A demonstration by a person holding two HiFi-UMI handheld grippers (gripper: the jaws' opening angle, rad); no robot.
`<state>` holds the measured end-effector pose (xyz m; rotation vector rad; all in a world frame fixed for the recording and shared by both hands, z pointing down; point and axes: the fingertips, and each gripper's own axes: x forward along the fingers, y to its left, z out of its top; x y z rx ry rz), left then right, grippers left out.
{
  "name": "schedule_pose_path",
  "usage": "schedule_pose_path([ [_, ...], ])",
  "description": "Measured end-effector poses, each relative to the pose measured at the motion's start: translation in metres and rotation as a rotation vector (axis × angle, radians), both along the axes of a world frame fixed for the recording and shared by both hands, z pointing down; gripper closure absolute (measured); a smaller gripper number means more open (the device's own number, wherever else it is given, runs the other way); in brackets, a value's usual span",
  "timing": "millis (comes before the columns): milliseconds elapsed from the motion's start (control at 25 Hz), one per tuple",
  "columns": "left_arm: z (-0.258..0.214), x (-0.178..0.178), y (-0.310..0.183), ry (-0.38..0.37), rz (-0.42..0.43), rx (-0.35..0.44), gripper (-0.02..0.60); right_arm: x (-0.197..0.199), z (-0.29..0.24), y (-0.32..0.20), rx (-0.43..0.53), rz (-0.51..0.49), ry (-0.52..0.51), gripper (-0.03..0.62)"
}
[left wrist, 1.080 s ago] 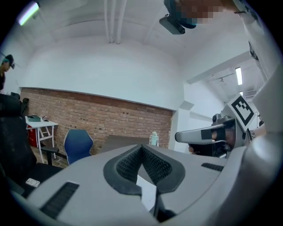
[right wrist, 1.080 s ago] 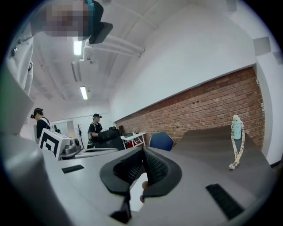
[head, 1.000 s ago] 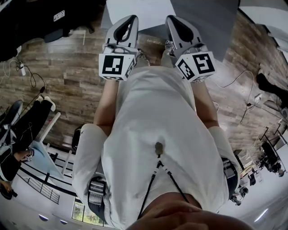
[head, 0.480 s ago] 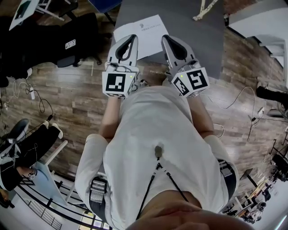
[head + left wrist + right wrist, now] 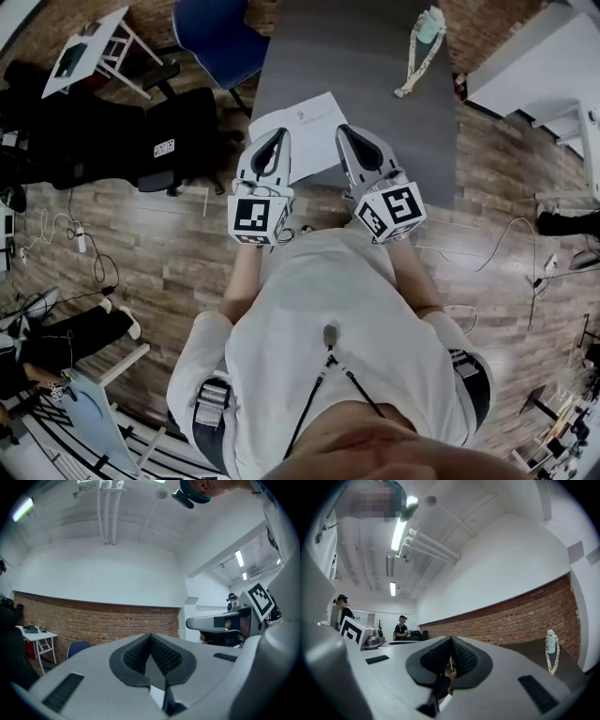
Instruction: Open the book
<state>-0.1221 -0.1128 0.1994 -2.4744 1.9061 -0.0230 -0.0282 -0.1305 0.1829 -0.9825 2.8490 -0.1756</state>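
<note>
**Book lies shut on the table**

The white book lies flat and closed at the near edge of the grey table. The left gripper and right gripper point level, side by side. Both have jaws pressed together, holding nothing.

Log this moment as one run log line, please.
phase: before contact | left tool: shut, empty | right tool: shut, empty | book: closed, flat on grey table

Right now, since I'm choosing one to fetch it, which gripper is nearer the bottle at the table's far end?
Right. The right gripper is short of the bottle, toward the person; the left gripper is farther left, over the book.
</note>
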Motion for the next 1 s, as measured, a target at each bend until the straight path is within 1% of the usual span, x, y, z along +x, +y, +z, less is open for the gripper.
schedule_pose_path([
  [280,-0.002,0.016,0.003,-0.006,0.034,-0.015,0.558,0.009,-0.007,0.005,-0.006,0.012,0.001,0.558],
  [440,-0.005,0.023,0.004,-0.012,0.049,-0.010,0.558,0.014,-0.008,0.007,-0.008,0.018,0.005,0.558],
  [680,-0.005,0.028,0.004,-0.010,0.059,-0.021,0.558,0.021,-0.009,0.006,-0.015,0.032,0.004,0.559],
  [1000,-0.005,0.030,0.002,-0.014,0.057,-0.014,0.558,0.025,-0.008,0.004,-0.018,0.037,0.000,0.558],
])
